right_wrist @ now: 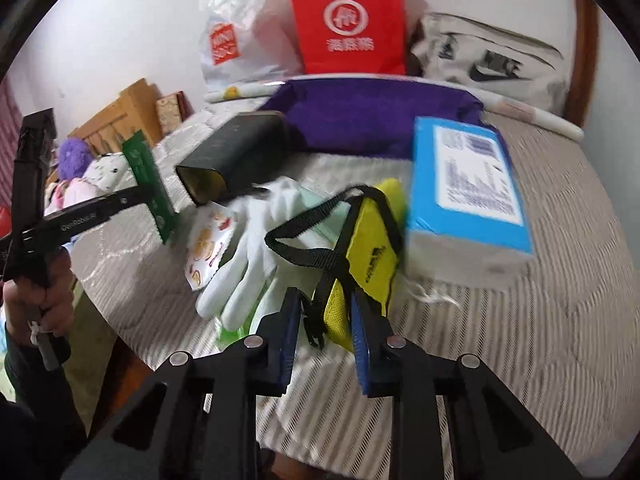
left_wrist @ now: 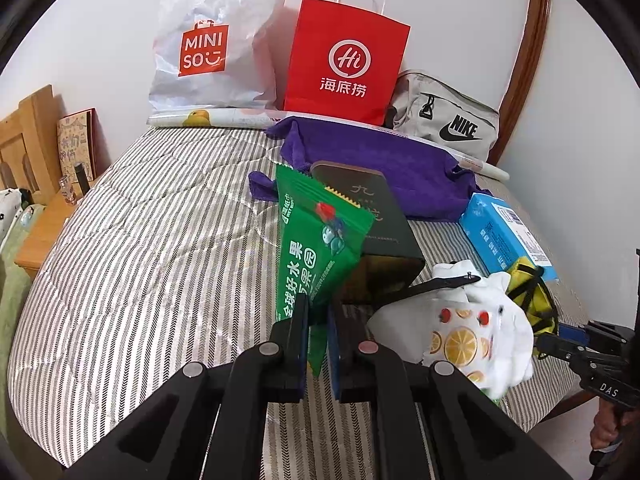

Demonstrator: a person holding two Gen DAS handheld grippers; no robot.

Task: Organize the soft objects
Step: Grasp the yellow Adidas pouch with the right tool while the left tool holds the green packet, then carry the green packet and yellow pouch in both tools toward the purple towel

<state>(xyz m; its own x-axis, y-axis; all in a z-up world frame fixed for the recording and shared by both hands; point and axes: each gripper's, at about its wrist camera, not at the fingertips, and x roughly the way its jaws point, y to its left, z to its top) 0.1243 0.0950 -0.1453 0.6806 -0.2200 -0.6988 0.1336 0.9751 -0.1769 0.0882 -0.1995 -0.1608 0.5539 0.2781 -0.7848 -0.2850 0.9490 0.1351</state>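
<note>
My left gripper (left_wrist: 318, 312) is shut on the lower end of a green snack packet (left_wrist: 316, 240), which stands up above the striped bed cover (left_wrist: 160, 220). In the right wrist view that gripper (right_wrist: 132, 200) and its green packet (right_wrist: 148, 184) show at the left. My right gripper (right_wrist: 326, 312) has its blue pads against a yellow pouch (right_wrist: 372, 248) with black straps, which lies on the bed. A white glove (right_wrist: 248, 256) and a fruit-print sachet (right_wrist: 208, 248) lie just left of the pouch.
A dark open tin (right_wrist: 236, 148), a purple towel (right_wrist: 372, 120) and a blue tissue pack (right_wrist: 468, 184) lie behind. At the wall stand a white Miniso bag (left_wrist: 208, 40), a red paper bag (left_wrist: 348, 52) and a grey Nike bag (left_wrist: 448, 120). A wooden nightstand (left_wrist: 44, 224) is at the left.
</note>
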